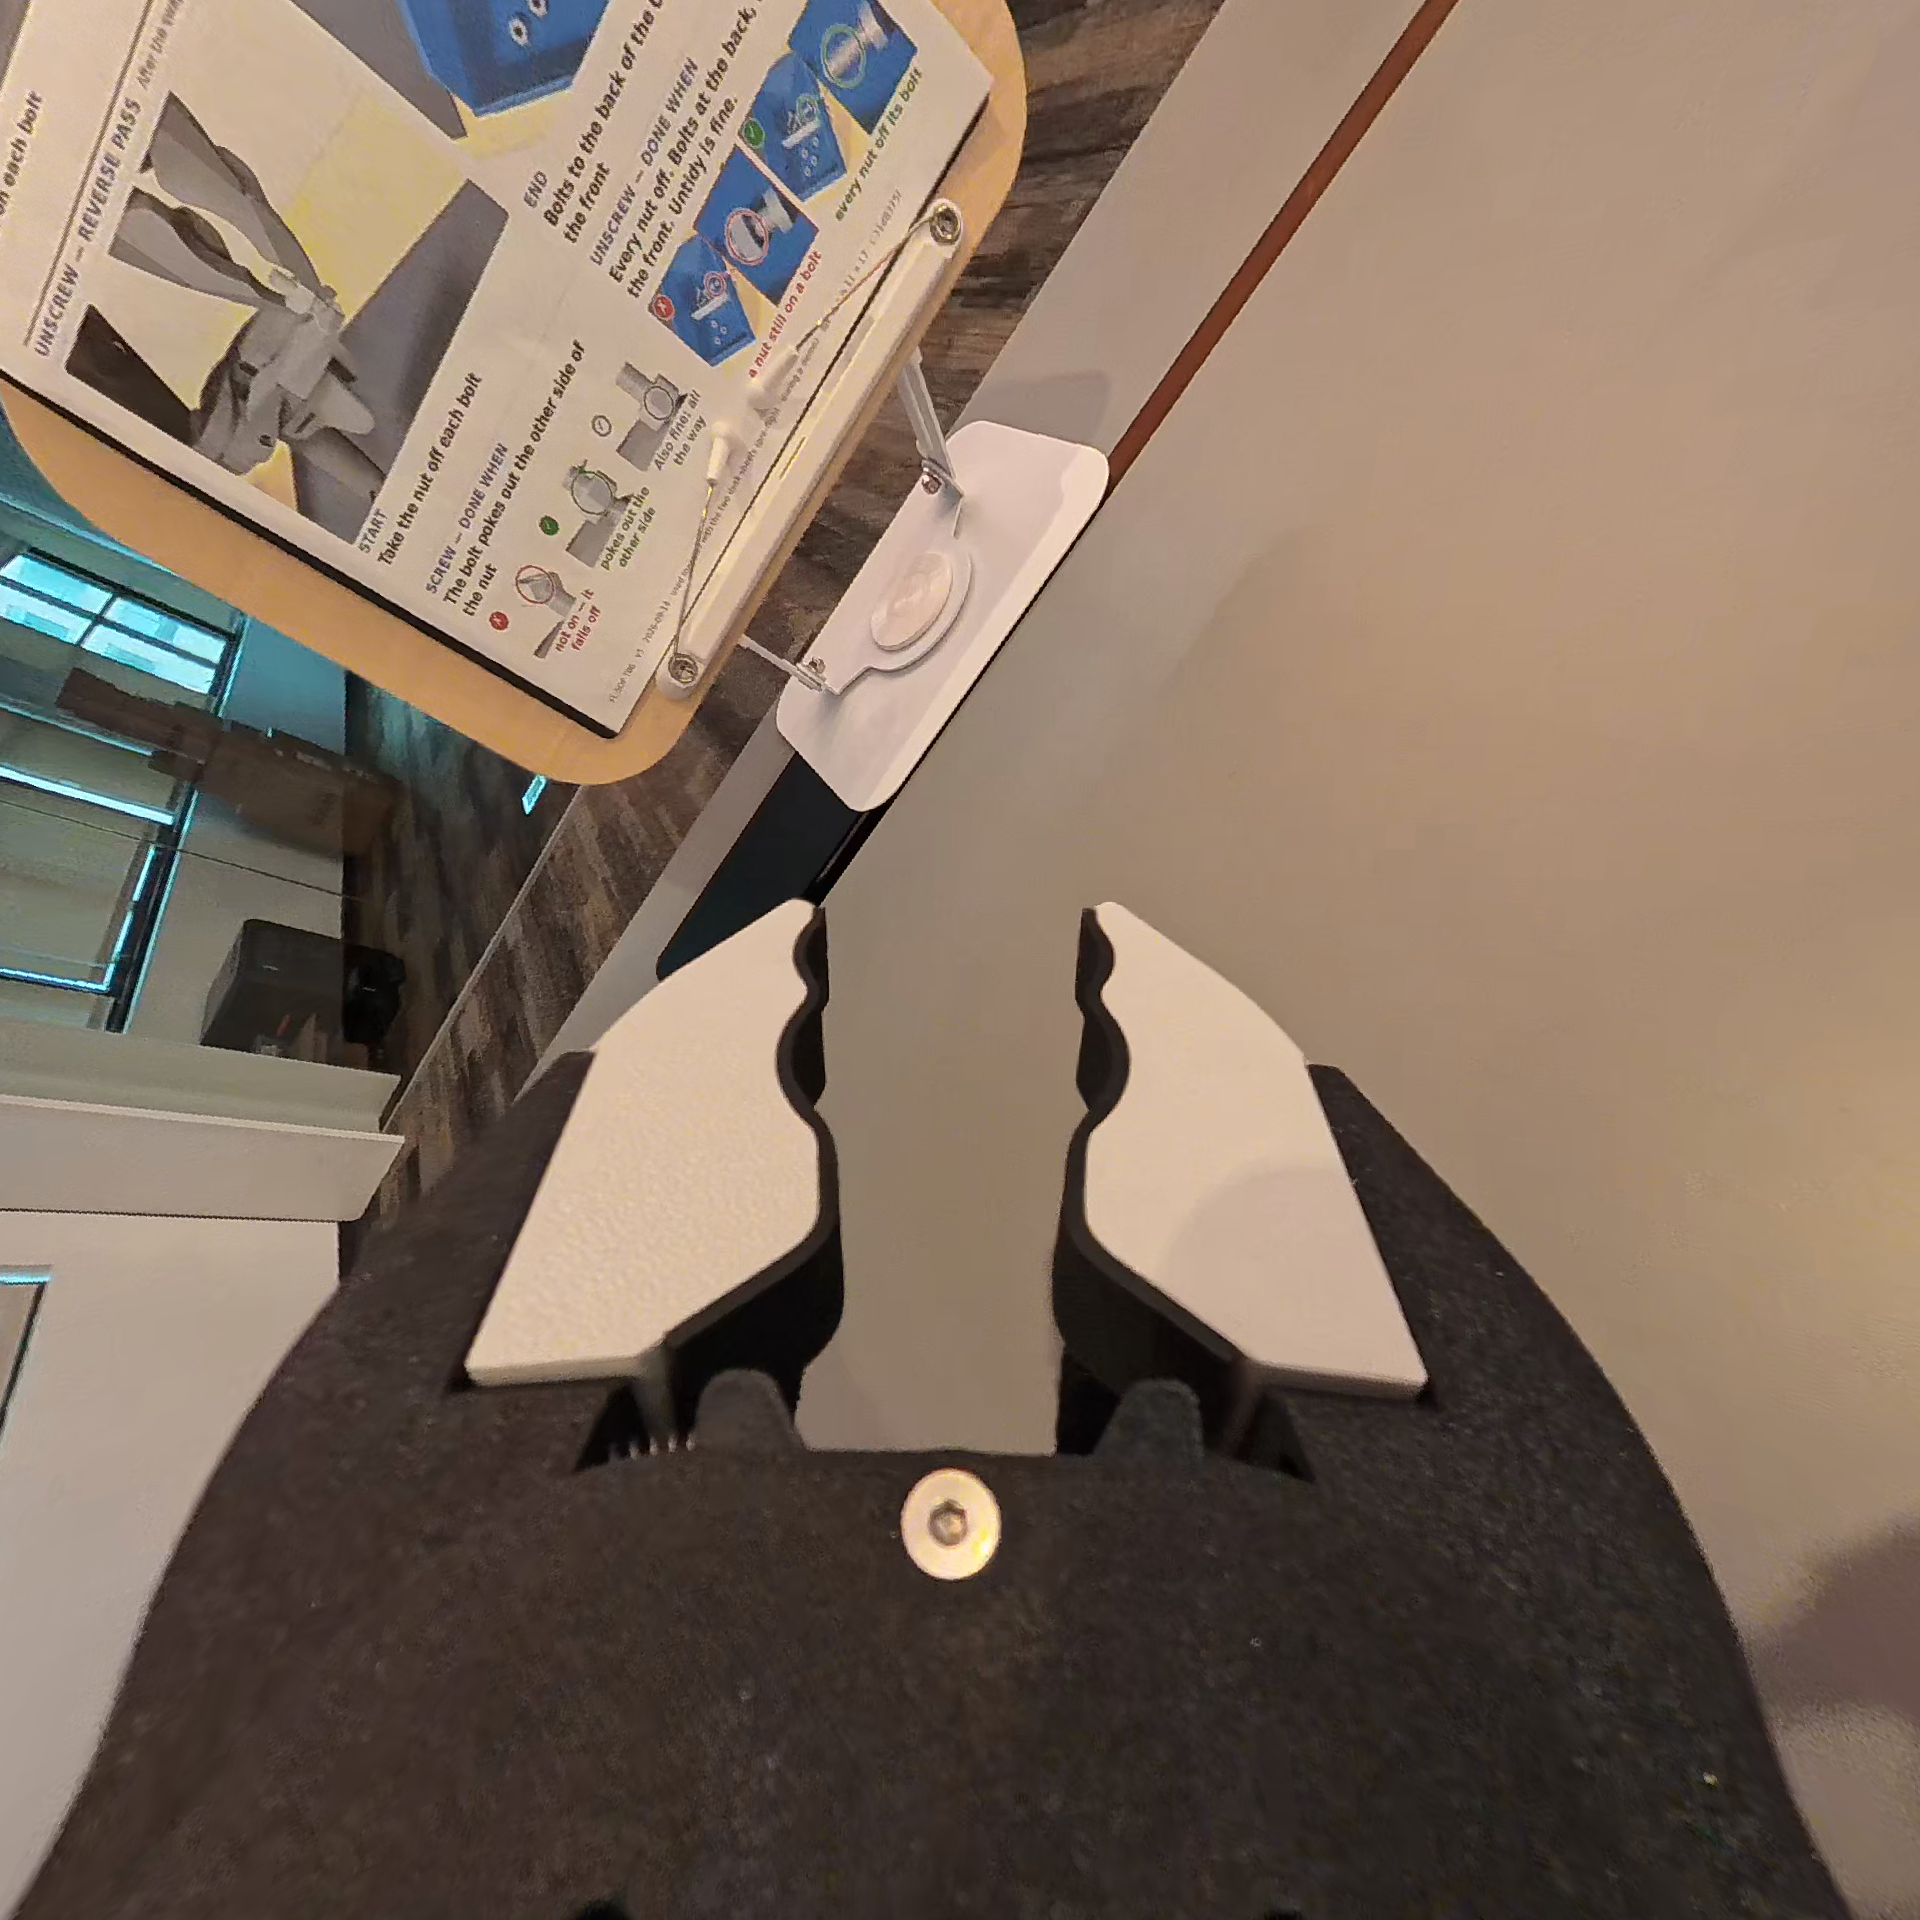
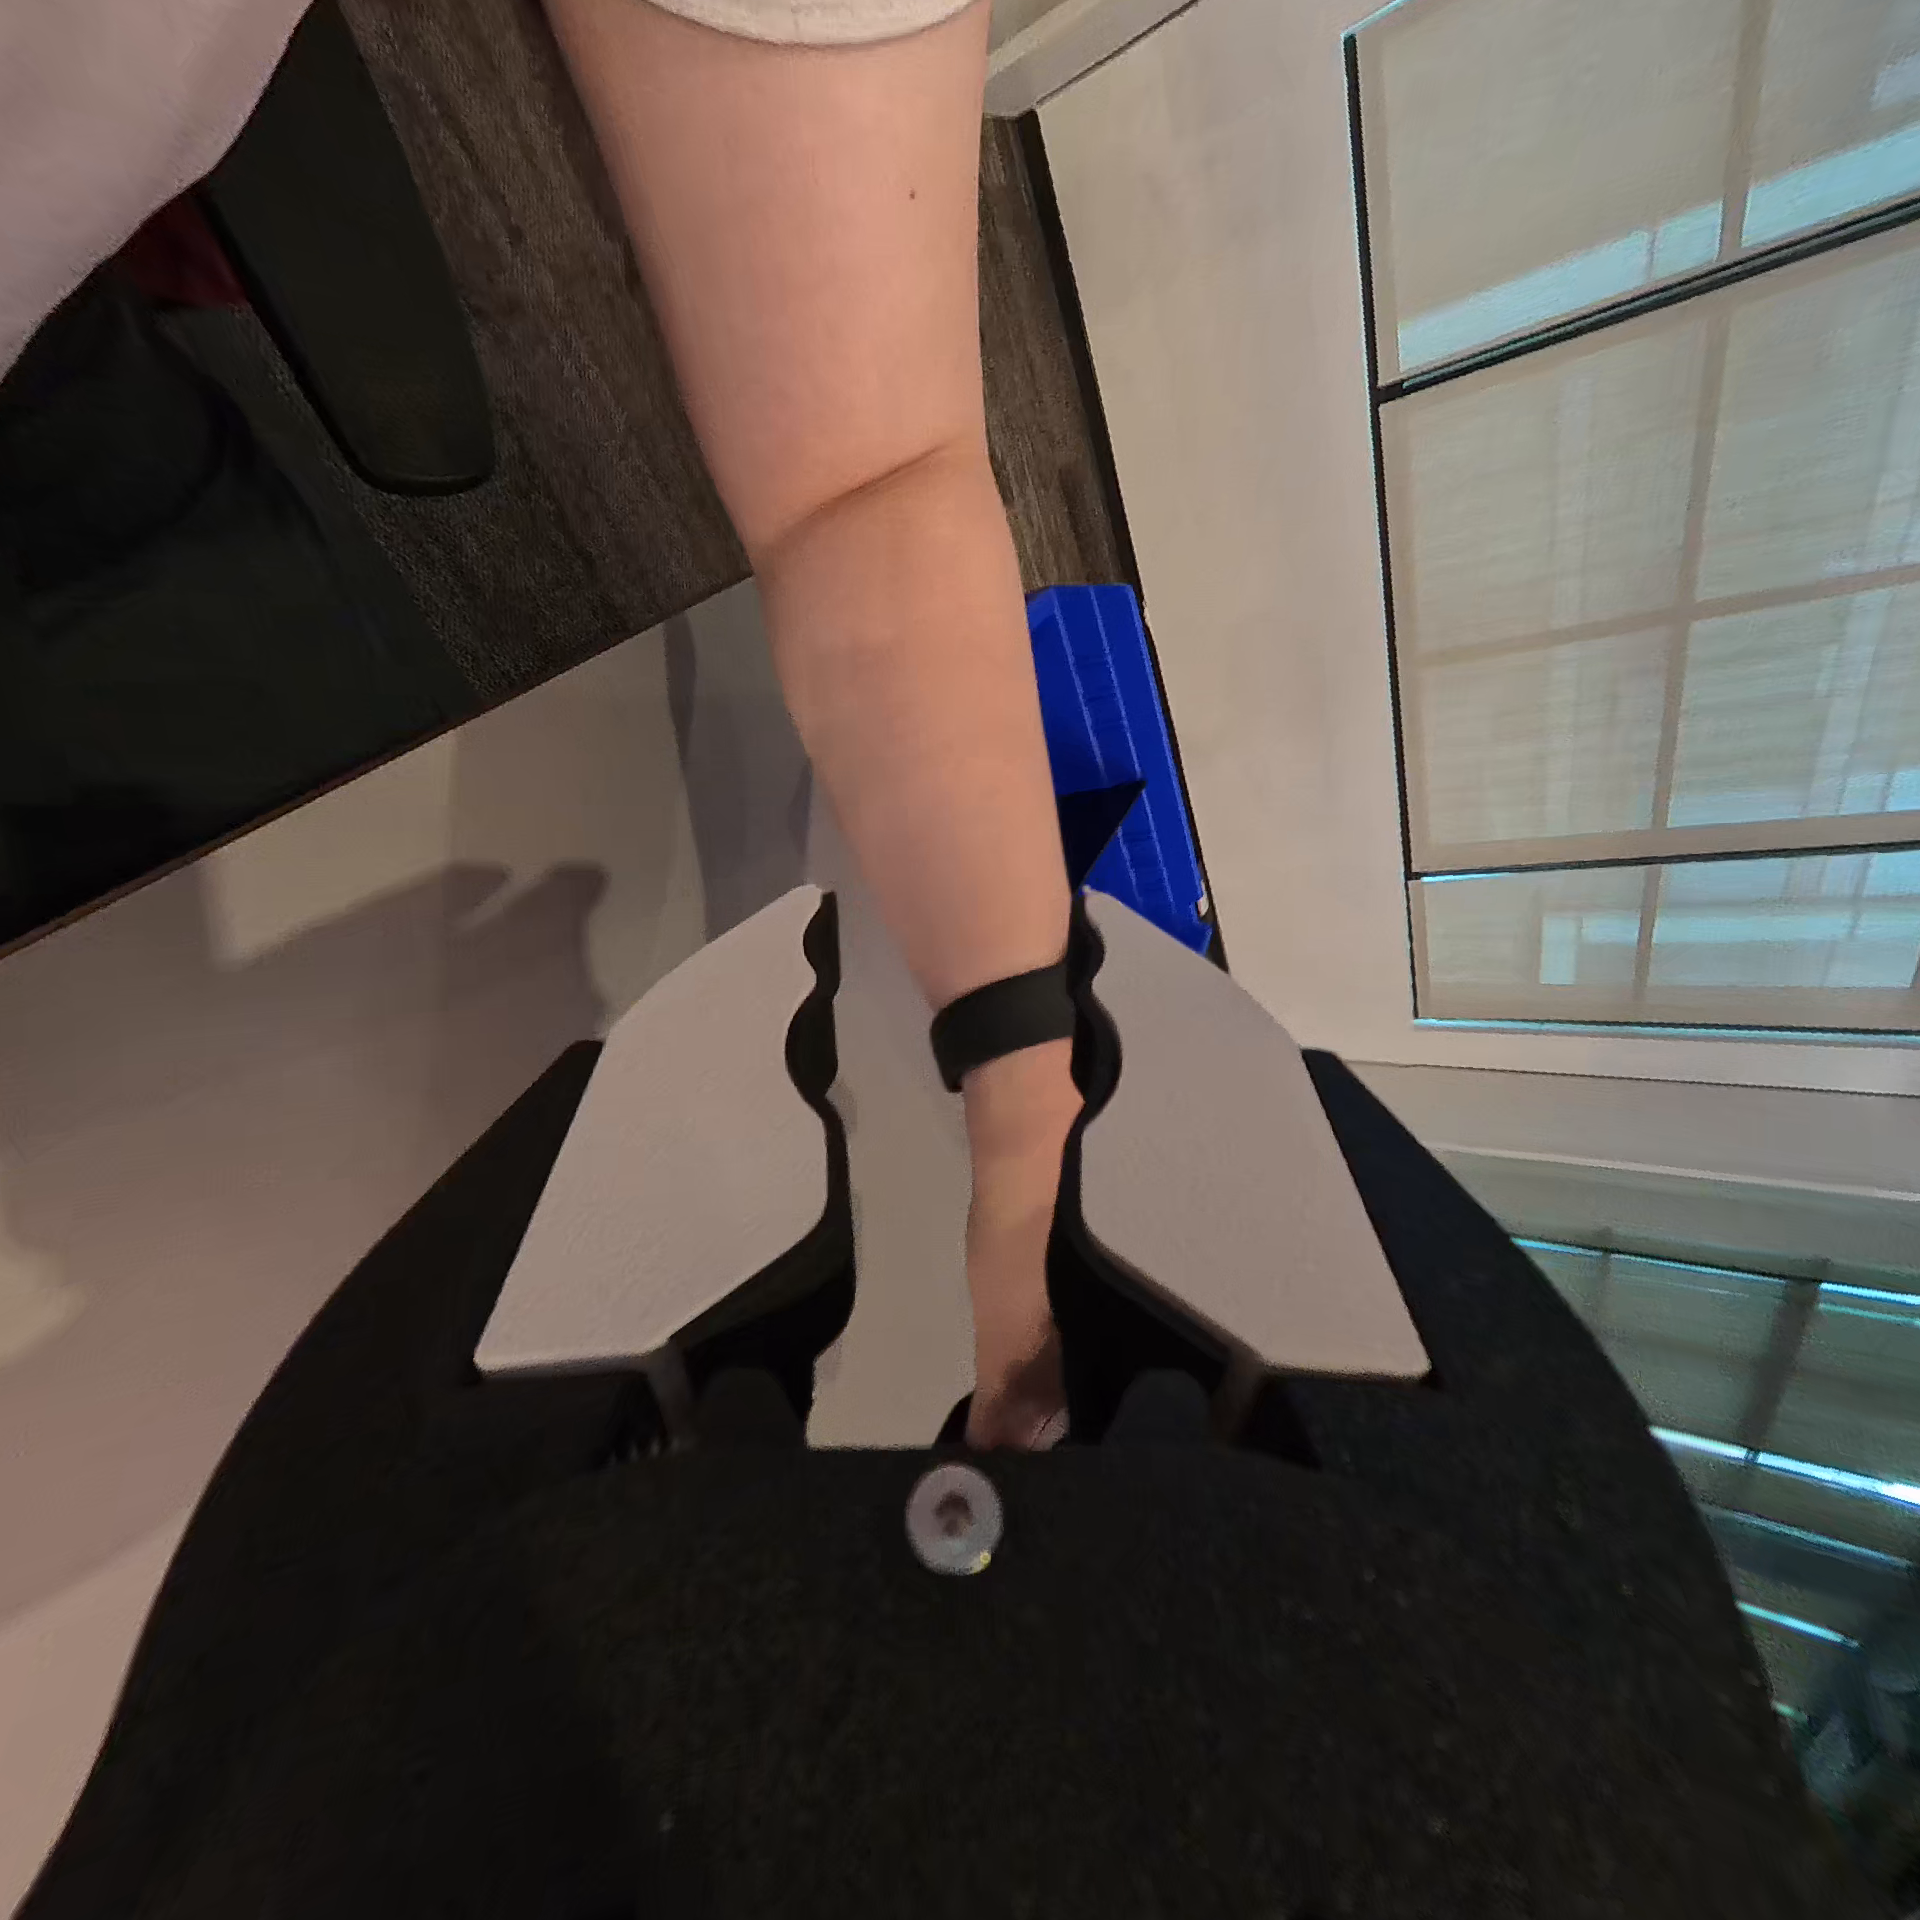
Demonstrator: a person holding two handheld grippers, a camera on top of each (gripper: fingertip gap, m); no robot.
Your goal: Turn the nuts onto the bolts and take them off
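Observation:
No nut or bolt shows in either view. My left gripper is open and empty, its jaws apart over the bare white tabletop. My right gripper is open and empty too. Between and beyond its fingers is a person's bare forearm with a black wristband. A blue plastic bin stands behind that arm on the white table; what it holds is hidden.
A wooden clipboard stand with a printed instruction sheet stands on a white base plate at the table's edge. Dark carpet floor lies beyond. A black chair part and windows show in the right wrist view. My right fingertips sit around 30 centimeters from my left ones.

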